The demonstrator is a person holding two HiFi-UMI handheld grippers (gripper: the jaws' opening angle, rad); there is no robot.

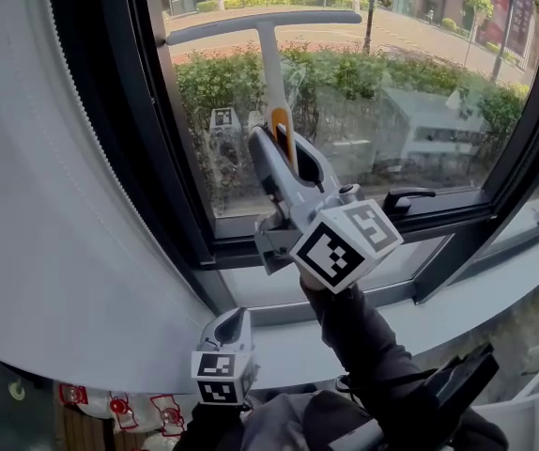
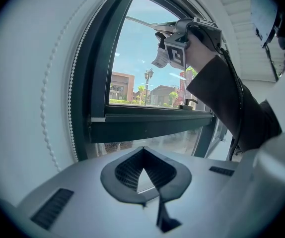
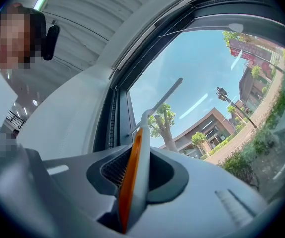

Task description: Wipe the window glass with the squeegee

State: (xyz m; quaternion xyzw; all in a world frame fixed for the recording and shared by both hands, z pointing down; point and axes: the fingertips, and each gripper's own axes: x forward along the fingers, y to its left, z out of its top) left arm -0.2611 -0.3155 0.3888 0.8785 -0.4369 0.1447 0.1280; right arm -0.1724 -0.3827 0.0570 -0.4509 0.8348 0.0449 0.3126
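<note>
Fingers (image 3: 111,168) of the right gripper (image 3: 135,170): partly closed, clamped on the grey-and-orange handle of the squeegee (image 1: 271,59). The handle sits edge-on between the pads and runs straight out along the gripper's line. This grip probably keeps the tool from twisting when the blade drags.

Right gripper is raised and angled upward toward the window glass (image 1: 392,111). The T-shaped blade lies crosswise high on the pane, near the dark frame on the left side. Blade looks to be at or against the glass. Actual contact can't be confirmed from these views.

Left gripper (image 1: 230,327): low, by the pale sill (image 1: 495,289), well apart from the squeegee. Its fingers (image 2: 120,175) meet at the tips with nothing between them. It seems parked out of the way, since this is a one-handed job.

Surroundings:
- A white roller blind (image 1: 44,205) with a bead chain (image 2: 45,108) hangs left of the frame.
- A dark window handle (image 1: 406,195) sits on the lower frame rail, right of the right gripper.

Judgement:
- The blade is set at the top of the pane, which suits a downward pull.
- The wipe looks to be at its start or early on. No streaks or wet marks are visible, so progress can't be judged.
- Risks for a down-stroke: uneven pressure across the blade, and the gripper body meeting the window handle near the bottom.
</note>
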